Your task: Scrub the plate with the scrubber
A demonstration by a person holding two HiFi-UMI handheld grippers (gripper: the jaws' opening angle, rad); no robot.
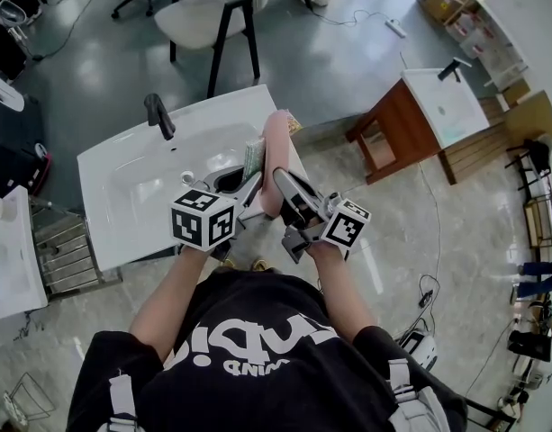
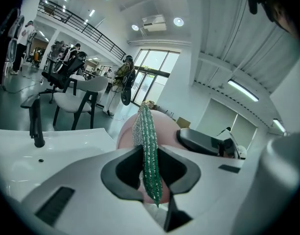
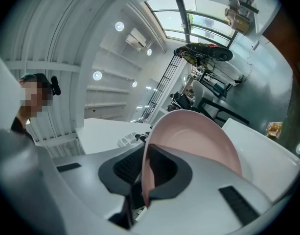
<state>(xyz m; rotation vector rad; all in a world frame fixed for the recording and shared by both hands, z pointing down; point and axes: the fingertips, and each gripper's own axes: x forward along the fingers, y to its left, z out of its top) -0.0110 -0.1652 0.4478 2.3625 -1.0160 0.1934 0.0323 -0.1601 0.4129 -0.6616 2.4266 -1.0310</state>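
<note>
Over the sink (image 1: 140,178), the left gripper (image 2: 150,173) is clenched on the green scrubber (image 2: 148,146), which is held edge-up with its long axis running out along the jaws. Just to its right the pink plate (image 3: 198,141) stands on edge, face toward the scrubber. The right gripper (image 3: 144,180) grasps its near rim, so the scrubbing will likely press rightward.

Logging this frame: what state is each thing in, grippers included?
left gripper, shut on the scrubber.
right gripper, shut on the plate's rim.
scrubber, held upright, beside the plate's face.
plate, held on edge, by the sink.
faucet, no water seen running.
</note>
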